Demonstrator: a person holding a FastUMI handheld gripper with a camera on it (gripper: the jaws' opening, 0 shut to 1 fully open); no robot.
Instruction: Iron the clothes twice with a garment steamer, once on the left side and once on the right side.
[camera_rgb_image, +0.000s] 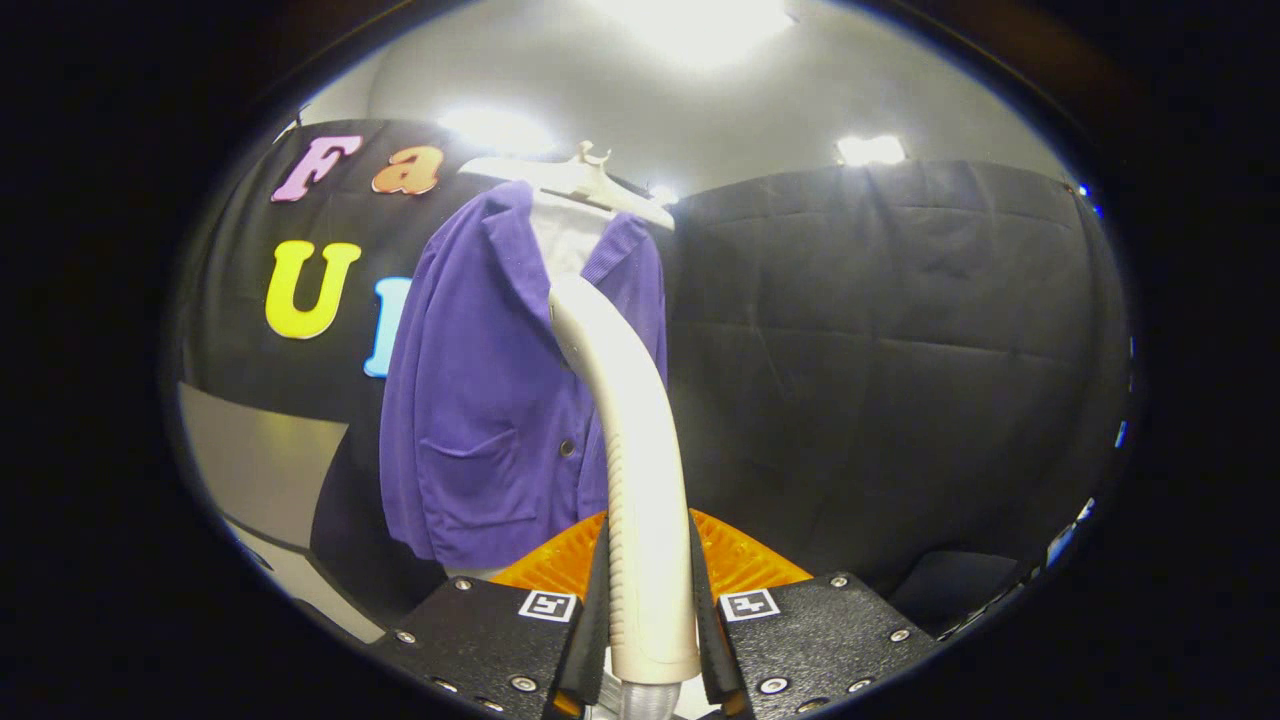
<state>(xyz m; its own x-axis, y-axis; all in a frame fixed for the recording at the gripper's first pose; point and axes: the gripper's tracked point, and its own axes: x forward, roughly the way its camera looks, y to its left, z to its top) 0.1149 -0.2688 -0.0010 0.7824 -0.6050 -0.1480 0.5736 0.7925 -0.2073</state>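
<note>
My gripper (648, 590) is shut on the handle of a cream garment steamer (630, 440), both fingers pressing its ribbed sides. The steamer rises from between the fingers and curves forward, its head reaching up in front of the garment's chest. A purple jacket (480, 400) over a white shirt (565, 240) hangs on a pale hanger (590, 180) beyond the fingers, slightly to their left. The jacket has a pocket and a button. I cannot tell whether the steamer head touches the fabric. The steamer hides part of the jacket's right front.
Black cloth walls (900, 350) stand behind and to the right of the jacket. A grey panel (260, 460) lies low at the left. Bright ceiling lights (700, 20) shine overhead. The steamer's hose (645, 700) runs down under the fingers.
</note>
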